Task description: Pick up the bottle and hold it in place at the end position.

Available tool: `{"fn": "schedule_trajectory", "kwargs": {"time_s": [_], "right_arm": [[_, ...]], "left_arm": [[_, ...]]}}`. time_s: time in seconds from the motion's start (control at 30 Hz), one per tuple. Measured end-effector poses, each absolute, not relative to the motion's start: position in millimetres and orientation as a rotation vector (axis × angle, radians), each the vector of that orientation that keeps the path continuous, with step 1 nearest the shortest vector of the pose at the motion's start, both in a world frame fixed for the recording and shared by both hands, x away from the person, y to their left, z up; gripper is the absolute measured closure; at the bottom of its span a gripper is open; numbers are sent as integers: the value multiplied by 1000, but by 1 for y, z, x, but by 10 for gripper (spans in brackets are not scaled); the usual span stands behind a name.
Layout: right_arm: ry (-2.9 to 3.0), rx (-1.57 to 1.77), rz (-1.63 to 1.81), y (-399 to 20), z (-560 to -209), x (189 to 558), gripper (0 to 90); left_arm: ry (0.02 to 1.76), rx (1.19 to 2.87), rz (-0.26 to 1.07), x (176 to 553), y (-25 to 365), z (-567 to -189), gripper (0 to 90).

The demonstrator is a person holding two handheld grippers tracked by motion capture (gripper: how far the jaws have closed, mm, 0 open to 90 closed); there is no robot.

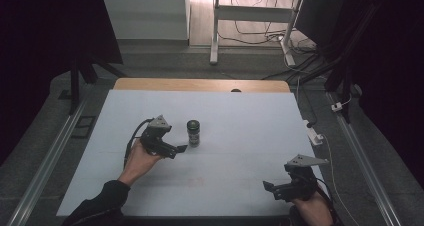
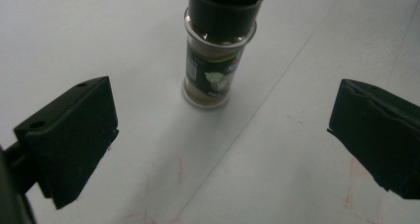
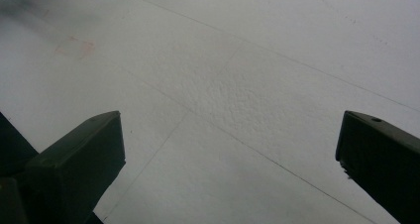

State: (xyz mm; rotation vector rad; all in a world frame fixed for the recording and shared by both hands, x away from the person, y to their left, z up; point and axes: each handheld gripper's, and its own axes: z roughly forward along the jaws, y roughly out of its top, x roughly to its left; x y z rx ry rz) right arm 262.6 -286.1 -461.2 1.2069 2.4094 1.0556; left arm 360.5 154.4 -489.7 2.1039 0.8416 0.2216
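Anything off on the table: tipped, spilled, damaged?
Nothing stands out. The spice jar stands upright, lid on, nothing spilled. Faint red marks stain the table. The left gripper is open near the jar.

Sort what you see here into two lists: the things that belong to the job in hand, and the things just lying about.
In the job:
- spice jar, upright on the table
- left gripper, open, jaws pointed at the jar, not touching it

Just about:
- right gripper, open, over bare white table
- white plug block beside the table's right edge
- cables on the floor beyond
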Motion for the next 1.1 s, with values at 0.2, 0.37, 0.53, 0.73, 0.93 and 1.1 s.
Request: {"fn": "schedule_trajectory", "kwargs": {"time_s": [0.2,0.37,0.53,0.73,0.93,1.1], "right_arm": [[2415,1204,1053,-286,-462,263,0],[2419,1201,1046,-285,-462,263,0],[2423,1197,1044,-285,-462,263,0],[2427,1196,1044,-285,-462,263,0],[2430,1195,1043,-284,-462,263,0],[2434,1188,1038,-284,-462,263,0]], "left_arm": [[833,2125,219,374,144,-495,0],[819,2143,207,385,136,-502,0],[780,2184,245,391,123,-508,40],[722,2229,279,393,112,-514,232],[709,2227,287,393,111,-515,424],[727,2206,288,394,116,-515,531]]}}
